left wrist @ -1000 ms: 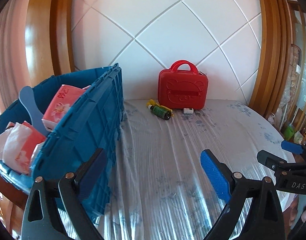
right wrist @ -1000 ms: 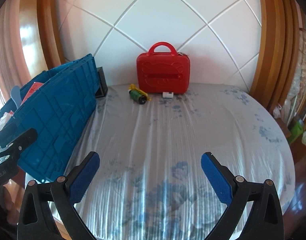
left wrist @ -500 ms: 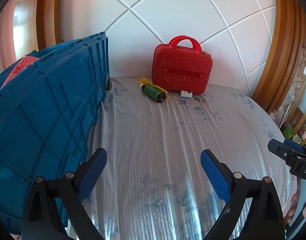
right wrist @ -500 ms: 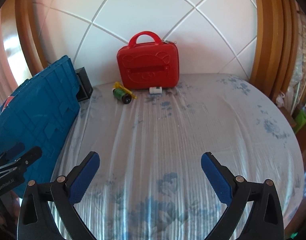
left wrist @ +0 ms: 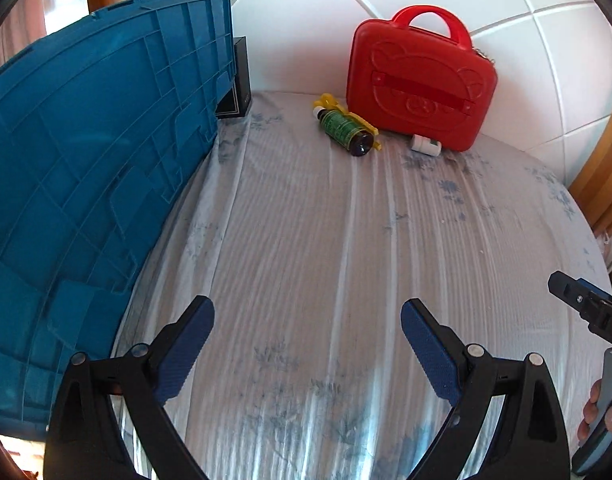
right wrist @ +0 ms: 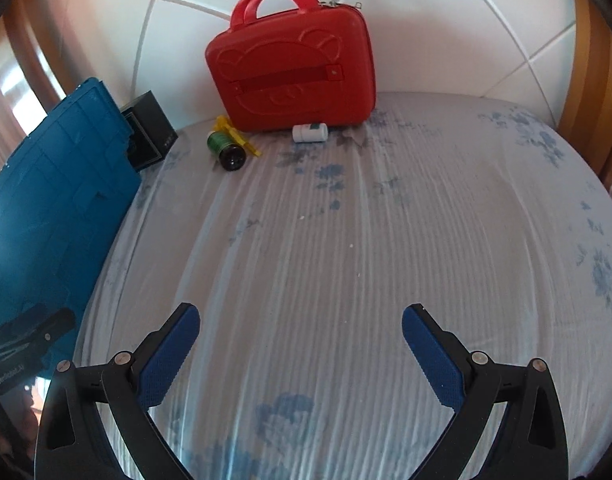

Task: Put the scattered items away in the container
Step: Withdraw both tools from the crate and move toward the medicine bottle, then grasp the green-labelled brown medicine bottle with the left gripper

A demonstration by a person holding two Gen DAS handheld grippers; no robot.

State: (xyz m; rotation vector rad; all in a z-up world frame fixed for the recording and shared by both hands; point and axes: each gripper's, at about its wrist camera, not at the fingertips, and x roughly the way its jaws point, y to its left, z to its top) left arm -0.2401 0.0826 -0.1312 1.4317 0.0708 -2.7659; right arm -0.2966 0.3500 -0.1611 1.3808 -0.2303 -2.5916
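Both claws hang wide apart and hold nothing above the bed (right wrist: 346, 240): the left claw (left wrist: 306, 352) and the right claw (right wrist: 302, 354). The blue container (left wrist: 86, 180) fills the left wrist view from 8 to 11 o'clock. At 12 o'clock a red case (right wrist: 292, 64) stands against the white headboard (right wrist: 446, 20), with a green bottle (right wrist: 224, 146) and a small white bottle (right wrist: 310, 133) lying just before it
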